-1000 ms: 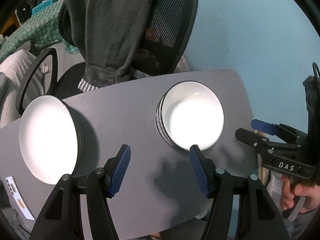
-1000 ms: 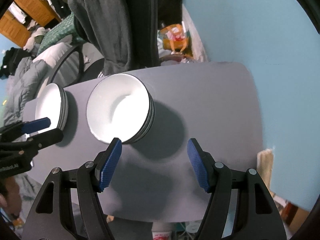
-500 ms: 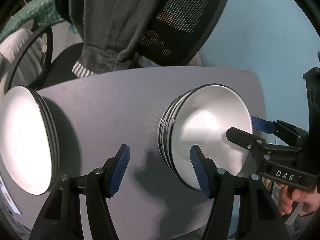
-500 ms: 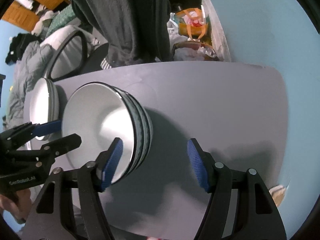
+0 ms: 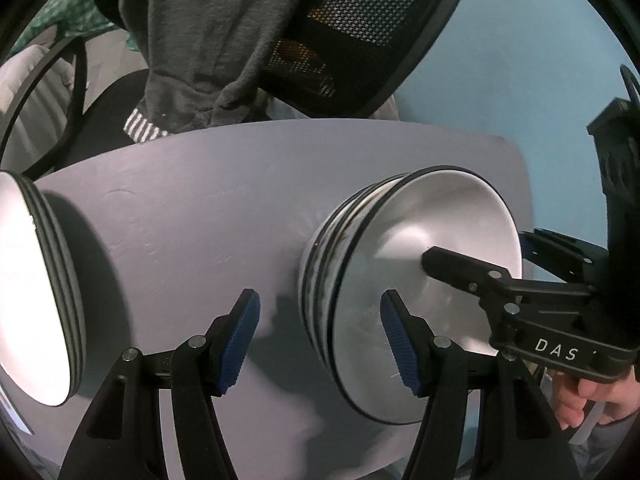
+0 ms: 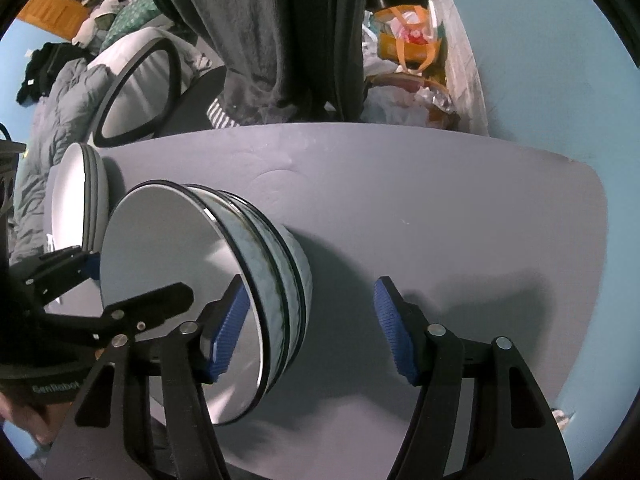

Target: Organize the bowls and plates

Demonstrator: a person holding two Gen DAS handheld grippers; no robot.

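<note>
"DAS" on right gripper (image 5: 476, 256) ("GenRobot" on left gripper (image 6: 136, 284)).

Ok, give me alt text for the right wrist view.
The right tool straddles the near rim of a stack of bowls on a grey table, one pad inside the top bowl, jaws just closing. The left tool reaches in opposite; a plate stack sits behind.

light: dim, overhead | glare: plates (image 5: 28, 300) | shadows: soft | edges: fisheye-warped, vignetted
</note>
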